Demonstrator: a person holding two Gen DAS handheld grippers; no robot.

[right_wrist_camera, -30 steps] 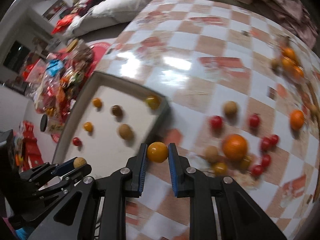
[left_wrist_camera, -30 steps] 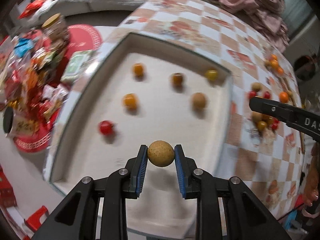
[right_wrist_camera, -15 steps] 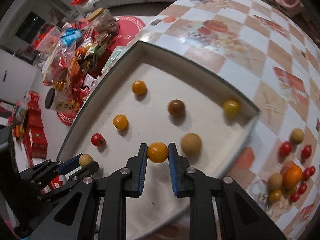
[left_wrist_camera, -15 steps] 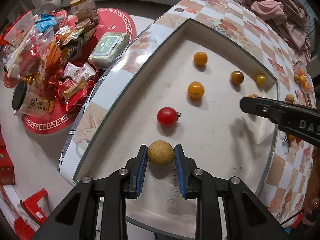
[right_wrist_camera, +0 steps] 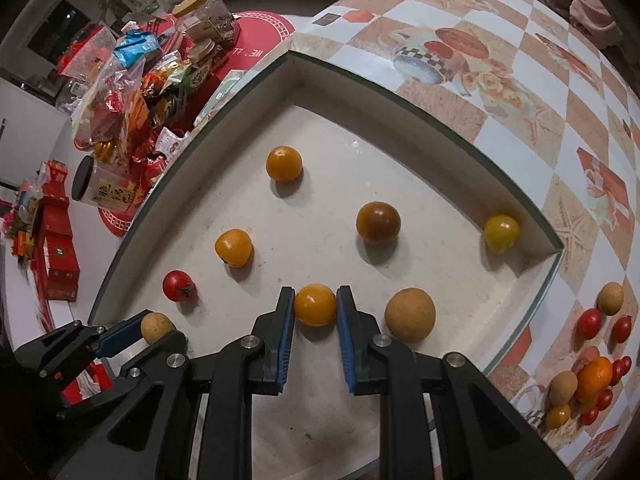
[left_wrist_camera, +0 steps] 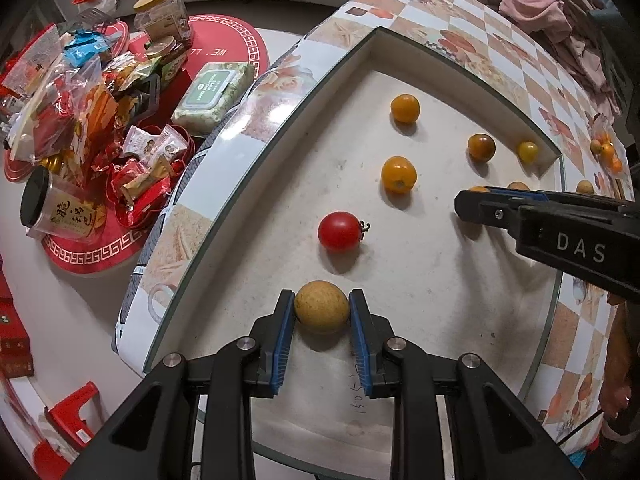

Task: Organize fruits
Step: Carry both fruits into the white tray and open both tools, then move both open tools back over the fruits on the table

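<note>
a tan longan [left_wrist_camera: 321,307] is clamped by the left gripper [left_wrist_camera: 322,322], an orange cherry tomato [right_wrist_camera: 315,304] by the right gripper [right_wrist_camera: 316,318], both above the walled white tray [right_wrist_camera: 532,220]. bare floor is left between six spaced fruits. the tray's near edge is hidden by gripper arms.

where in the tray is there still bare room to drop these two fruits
Bare floor lies nearest both grippers, below the red tomato and tan fruit, and in the far corner behind the top orange tomato. The middle rows are crowded; the loose pile sits outside the tray.
</note>
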